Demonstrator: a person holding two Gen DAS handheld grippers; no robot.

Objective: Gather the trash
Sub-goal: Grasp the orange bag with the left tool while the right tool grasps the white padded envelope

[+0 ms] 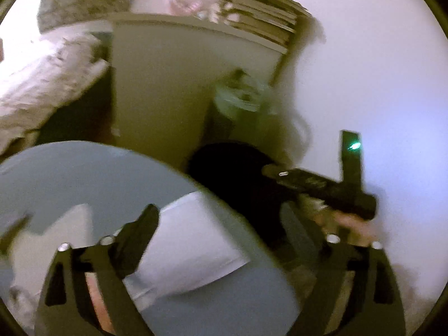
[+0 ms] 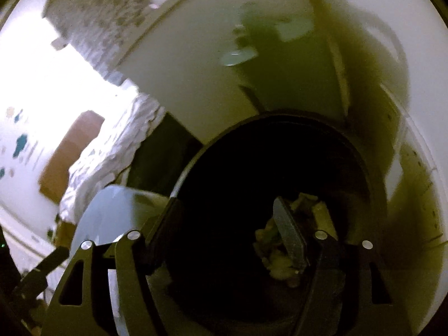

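A dark round trash bin (image 2: 252, 168) fills the lower middle of the right wrist view, with crumpled pale trash (image 2: 280, 266) lying at its bottom. My right gripper (image 2: 226, 215) is open and empty right above the bin's mouth. In the left wrist view my left gripper (image 1: 221, 215) is open over a round grey table (image 1: 70, 173), above a white sheet of paper (image 1: 190, 240). The bin (image 1: 229, 165) shows there as a dark shape beyond the table edge, with the other gripper (image 1: 322, 187) over it.
A white cabinet (image 1: 182, 84) stands behind the bin, with stacked books (image 1: 260, 16) on top. A plastic bag (image 1: 240, 95) hangs by its side. A bed with white bedding (image 1: 42, 78) lies to the left. A white wall (image 1: 378, 70) is on the right.
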